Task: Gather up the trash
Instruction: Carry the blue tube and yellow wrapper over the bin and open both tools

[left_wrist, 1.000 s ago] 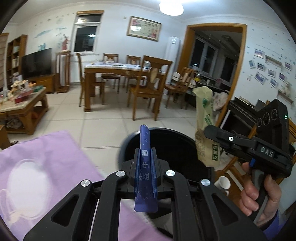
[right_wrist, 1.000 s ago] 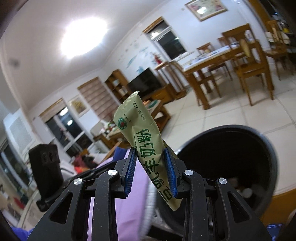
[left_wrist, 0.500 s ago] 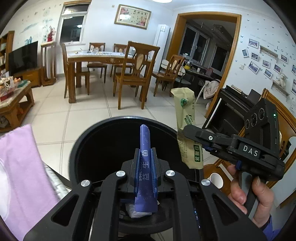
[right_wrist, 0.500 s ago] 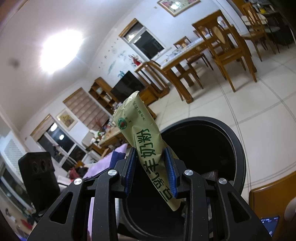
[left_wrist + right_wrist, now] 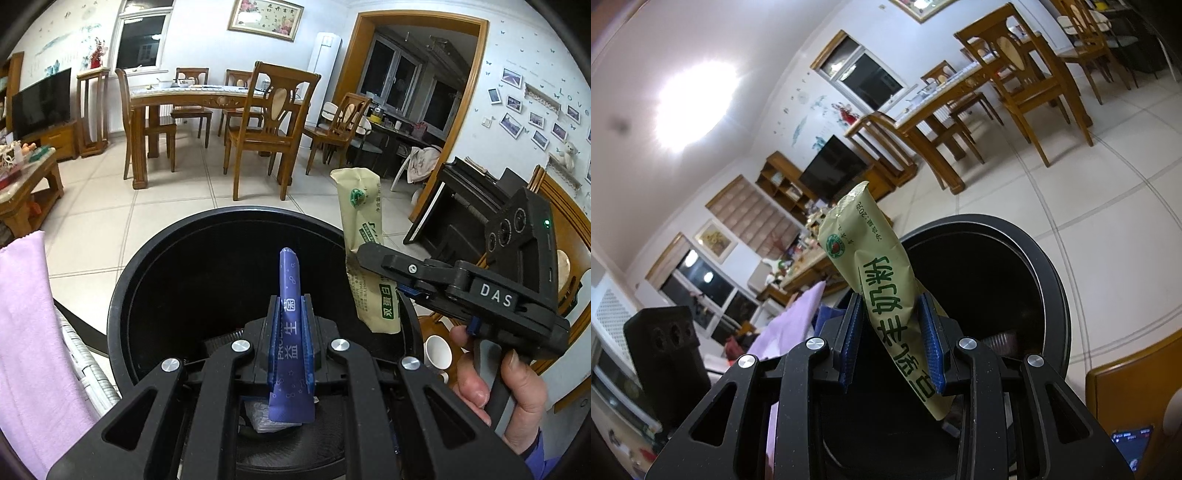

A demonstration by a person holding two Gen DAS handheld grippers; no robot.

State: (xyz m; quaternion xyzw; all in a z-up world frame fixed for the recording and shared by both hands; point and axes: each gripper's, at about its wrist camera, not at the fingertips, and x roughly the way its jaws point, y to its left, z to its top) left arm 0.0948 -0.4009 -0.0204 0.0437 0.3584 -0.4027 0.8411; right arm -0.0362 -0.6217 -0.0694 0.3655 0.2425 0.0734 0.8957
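My left gripper (image 5: 291,325) is shut on a slim blue sachet (image 5: 290,295) that stands upright between its pads, above the mouth of a round black trash bin (image 5: 207,221). A crumpled wrapper lies at the bin's bottom. My right gripper (image 5: 892,325) is shut on a pale green packet (image 5: 882,280) with green writing, held over the bin's (image 5: 1049,269) near edge. In the left wrist view the right gripper (image 5: 373,254) comes in from the right, held by a hand (image 5: 517,391), with the green packet (image 5: 364,229) hanging at the bin's right rim.
A lilac cloth (image 5: 26,314) covers a surface at the left. A white cup (image 5: 437,350) sits on a wooden surface right of the bin. Beyond lie a tiled floor, a dining table with chairs (image 5: 273,122), a coffee table (image 5: 26,173) and a dark piano (image 5: 469,206).
Both grippers have come forward and down over the black bin, which now fills more of both views. The lilac cloth has slid off to the left. Both still grip their packets.
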